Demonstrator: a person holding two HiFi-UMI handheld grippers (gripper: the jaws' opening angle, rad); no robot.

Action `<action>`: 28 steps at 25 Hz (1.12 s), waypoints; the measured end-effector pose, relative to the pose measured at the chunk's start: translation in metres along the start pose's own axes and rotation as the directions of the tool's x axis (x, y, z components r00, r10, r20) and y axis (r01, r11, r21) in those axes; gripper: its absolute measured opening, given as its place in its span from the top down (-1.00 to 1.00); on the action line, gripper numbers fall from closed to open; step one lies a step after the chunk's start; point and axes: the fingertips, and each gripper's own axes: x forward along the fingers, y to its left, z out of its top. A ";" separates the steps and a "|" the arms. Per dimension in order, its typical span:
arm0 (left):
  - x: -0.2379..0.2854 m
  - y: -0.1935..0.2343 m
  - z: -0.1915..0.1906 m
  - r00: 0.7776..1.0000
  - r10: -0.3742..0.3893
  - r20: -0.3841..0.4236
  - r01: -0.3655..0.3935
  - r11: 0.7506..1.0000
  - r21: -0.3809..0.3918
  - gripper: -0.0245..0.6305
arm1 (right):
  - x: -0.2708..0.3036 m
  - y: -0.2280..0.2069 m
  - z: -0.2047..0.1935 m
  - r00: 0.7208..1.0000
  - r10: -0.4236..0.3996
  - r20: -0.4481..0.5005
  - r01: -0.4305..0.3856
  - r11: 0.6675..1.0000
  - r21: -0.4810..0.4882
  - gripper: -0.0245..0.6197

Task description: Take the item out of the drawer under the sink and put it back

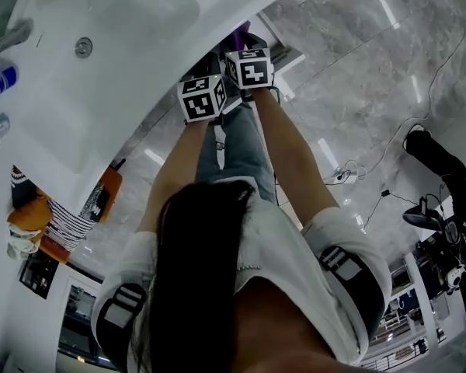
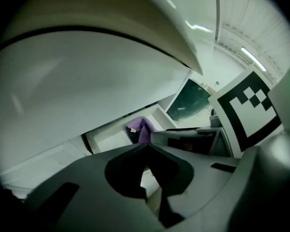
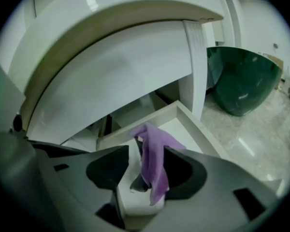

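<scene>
Release over the open drawer (image 3: pixel 198 129) seems in hand: right claw (image 3: pixel 147 151) stands apart, purple cloth (image 3: pixel 153 166) draped loosely between its jaws. Left claw (image 2: pixel 147 148) is together, empty. Next: drop the cloth clear, then push the drawer shut.

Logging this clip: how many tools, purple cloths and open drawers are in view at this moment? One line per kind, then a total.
tools: 2 (left tool, right tool)
purple cloth: 1
open drawer: 1
total: 4
</scene>
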 end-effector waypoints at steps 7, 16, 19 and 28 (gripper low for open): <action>0.010 0.007 0.001 0.998 0.060 0.010 -0.060 0.998 -0.021 0.91 | 0.027 -0.004 -0.014 0.999 0.027 -0.041 -0.026 0.999 0.020 0.20; 0.017 0.012 0.001 0.996 0.087 0.011 -0.086 0.994 -0.067 0.91 | 0.049 -0.003 -0.027 0.994 0.036 -0.107 -0.037 0.999 -0.008 0.19; 0.019 0.014 -0.001 0.995 0.101 0.007 -0.100 0.993 -0.066 0.91 | 0.054 -0.004 -0.031 0.988 0.032 -0.152 -0.033 0.999 0.001 0.20; 0.019 0.011 0.001 0.994 0.106 -0.009 -0.107 0.990 -0.094 0.91 | 0.058 -0.022 -0.032 0.986 -0.047 -0.161 0.040 0.998 -0.048 0.64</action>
